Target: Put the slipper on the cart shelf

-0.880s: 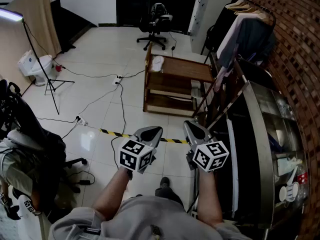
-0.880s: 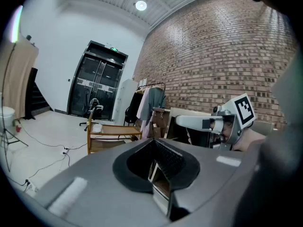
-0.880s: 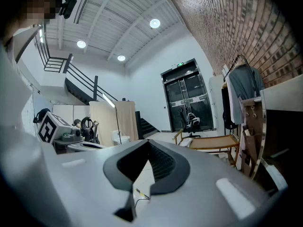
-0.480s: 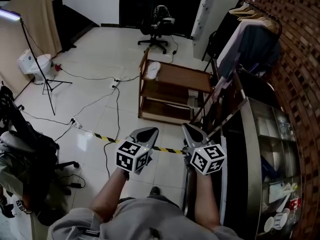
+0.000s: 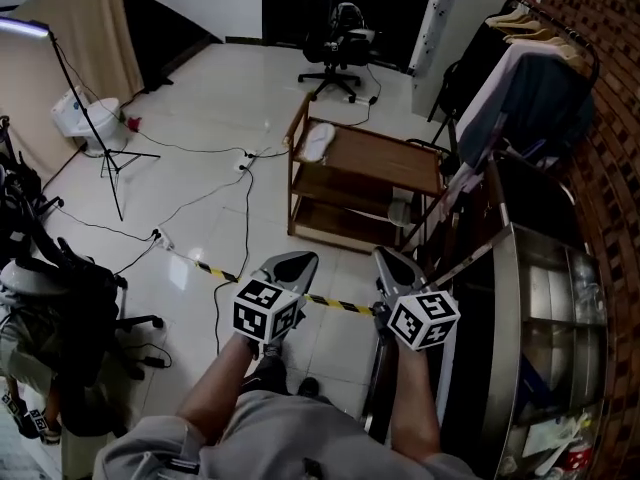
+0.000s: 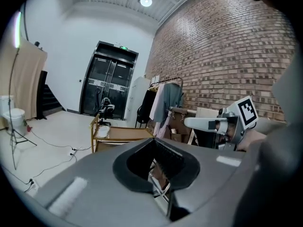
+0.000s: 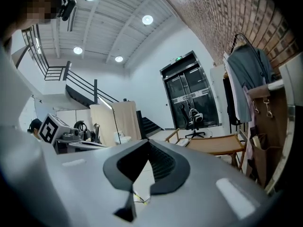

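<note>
Both closed and empty: your left hand-held gripper [image 5: 298, 262] and right hand-held gripper [image 5: 387, 260]. Slipper [image 5: 318, 140] lies on the cart shelf [image 5: 390, 158], upper centre; placing looks done, nothing more to grasp.

White slipper [image 5: 318, 140] lies flat on top shelf [image 5: 390, 160] of wooden cart [image 5: 335, 186], left end.

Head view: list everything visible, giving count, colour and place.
Brown wooden cart with shelves: one, brown, mid-floor.
White slipper: one, white, left end of the cart's top shelf.
Black swivel office chair: one, black, far end by the dark doorway.
Beige backdrop sheet: one, beige, far left.
Striped floor tape: one strip, yellow-black, ahead of the person.
Hanging clothes: several, grey and pale, right.
Left hand-held gripper: one, grey, shut, empty.
Right hand-held gripper: one, grey, shut, empty.
</note>
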`<state>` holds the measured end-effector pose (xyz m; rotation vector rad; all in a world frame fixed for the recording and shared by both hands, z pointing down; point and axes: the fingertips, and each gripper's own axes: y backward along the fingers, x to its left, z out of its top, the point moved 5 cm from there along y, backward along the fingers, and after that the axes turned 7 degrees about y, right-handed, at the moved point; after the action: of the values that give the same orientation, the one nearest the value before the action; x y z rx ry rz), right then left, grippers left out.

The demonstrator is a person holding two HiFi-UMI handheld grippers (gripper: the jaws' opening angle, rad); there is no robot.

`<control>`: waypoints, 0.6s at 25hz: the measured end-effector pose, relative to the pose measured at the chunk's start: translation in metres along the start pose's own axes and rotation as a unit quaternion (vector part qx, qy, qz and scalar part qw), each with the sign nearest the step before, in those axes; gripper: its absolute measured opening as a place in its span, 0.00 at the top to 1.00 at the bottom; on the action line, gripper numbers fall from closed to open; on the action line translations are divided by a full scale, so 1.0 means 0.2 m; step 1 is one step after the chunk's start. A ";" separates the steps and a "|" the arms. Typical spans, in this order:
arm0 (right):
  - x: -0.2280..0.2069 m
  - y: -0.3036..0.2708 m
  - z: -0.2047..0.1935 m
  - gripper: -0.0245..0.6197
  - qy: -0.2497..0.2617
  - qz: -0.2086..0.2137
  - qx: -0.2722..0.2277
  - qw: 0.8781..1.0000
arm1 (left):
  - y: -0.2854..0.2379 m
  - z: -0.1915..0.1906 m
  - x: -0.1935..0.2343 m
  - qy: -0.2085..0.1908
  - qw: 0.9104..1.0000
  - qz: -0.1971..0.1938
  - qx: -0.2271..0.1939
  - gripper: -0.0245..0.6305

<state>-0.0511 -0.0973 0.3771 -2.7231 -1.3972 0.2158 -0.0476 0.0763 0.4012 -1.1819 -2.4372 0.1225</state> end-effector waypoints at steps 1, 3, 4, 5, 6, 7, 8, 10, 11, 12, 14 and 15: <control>-0.03 -0.03 -0.01 0.96 -0.002 0.001 0.003 1.000 | -0.04 0.00 0.03 0.002 1.000 0.002 0.003 0.95; -0.08 -0.10 -0.03 0.96 -0.005 -0.001 0.010 1.000 | -0.12 0.01 0.09 0.008 1.000 0.005 0.010 0.95; -0.11 -0.14 -0.04 0.96 -0.006 -0.003 0.014 1.000 | -0.17 0.01 0.12 0.011 1.000 0.005 0.013 0.95; -0.14 -0.18 -0.05 0.96 -0.006 -0.006 0.018 1.000 | -0.21 0.02 0.16 0.014 1.000 0.004 0.015 0.95; -0.17 -0.23 -0.05 0.96 -0.005 -0.009 0.022 1.000 | -0.26 0.03 0.20 0.016 1.000 0.001 0.016 0.95; -0.21 -0.27 -0.05 0.96 -0.002 -0.012 0.026 1.000 | -0.31 0.04 0.24 0.018 1.000 -0.002 0.017 0.95; -0.24 -0.32 -0.04 0.96 0.001 -0.015 0.029 0.999 | -0.36 0.06 0.28 0.019 1.000 -0.005 0.017 0.95; -0.29 -0.44 -0.02 0.96 0.008 -0.021 0.034 0.999 | -0.46 0.11 0.38 0.021 1.000 -0.012 0.016 0.95; -0.31 -0.50 0.00 0.96 0.009 -0.025 0.035 0.999 | -0.51 0.14 0.44 0.021 1.000 -0.015 0.016 0.95; -0.33 -0.57 0.01 0.96 0.011 -0.028 0.037 0.999 | -0.55 0.17 0.49 0.022 0.999 -0.018 0.017 0.95; -0.36 -0.69 0.04 0.96 0.013 -0.035 0.043 0.998 | -0.62 0.21 0.60 0.026 0.999 -0.023 0.019 0.95; -0.37 -0.74 0.05 0.96 0.014 -0.037 0.046 0.998 | -0.66 0.22 0.65 0.029 0.999 -0.025 0.021 0.95</control>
<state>-0.2141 -0.0717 0.3940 -2.5853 -1.4403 0.2296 -0.2327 0.0970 0.4382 -1.0921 -2.4001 0.1219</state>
